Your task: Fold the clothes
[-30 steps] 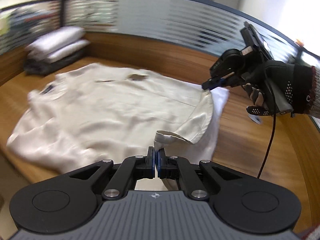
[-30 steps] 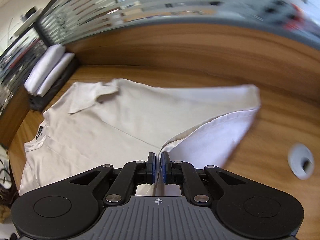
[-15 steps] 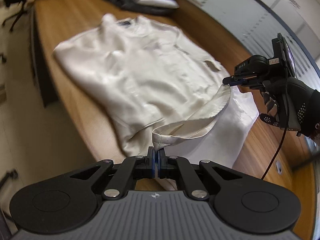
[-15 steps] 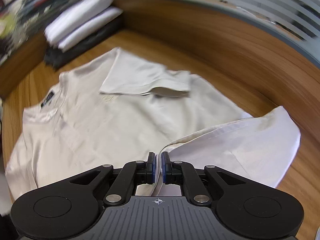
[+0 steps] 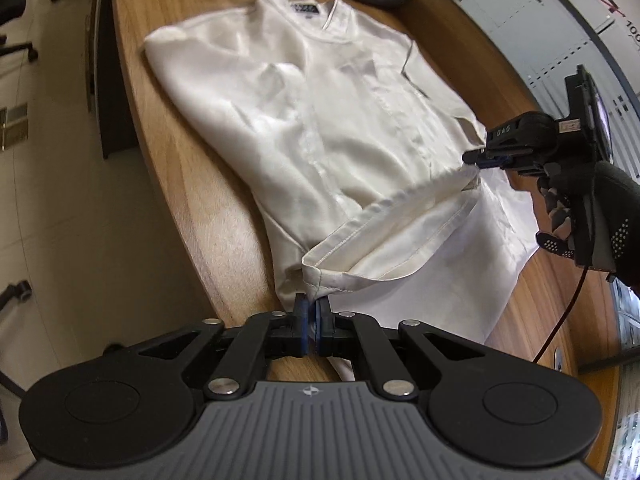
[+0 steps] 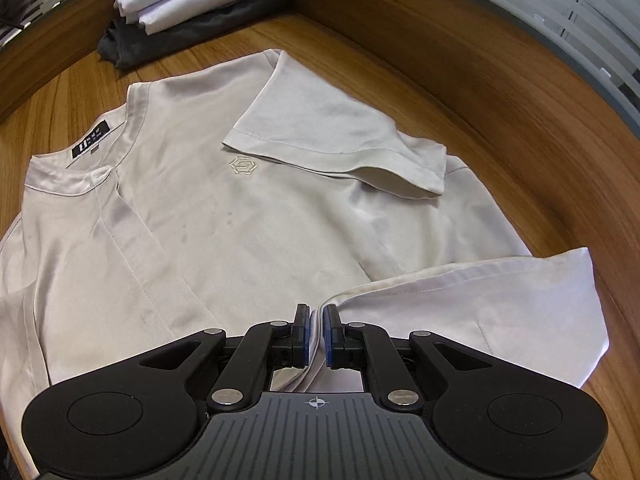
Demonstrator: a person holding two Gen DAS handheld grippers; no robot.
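L wrist view: left gripper (image 5: 312, 312) pinched tight on the shirt (image 5: 320, 120) hem near the desk (image 5: 192, 184) front edge; right gripper (image 5: 480, 159) nips the hem's far end. R wrist view: right gripper (image 6: 316, 332) jaws nearly closed, hem betw. pads. Keep hem taut & level, carry both corners evenly toward collar.

Shirt (image 6: 224, 240) hem now further over body twd collar (image 6: 80, 164); right gripper (image 6: 316, 334) jaws just opening, fabric between.

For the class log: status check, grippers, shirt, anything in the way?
Left gripper shut on shirt hem. Right gripper shut on hem too. Hem lifted over shirt, sleeve folded in. Clothes stack clear of fold.
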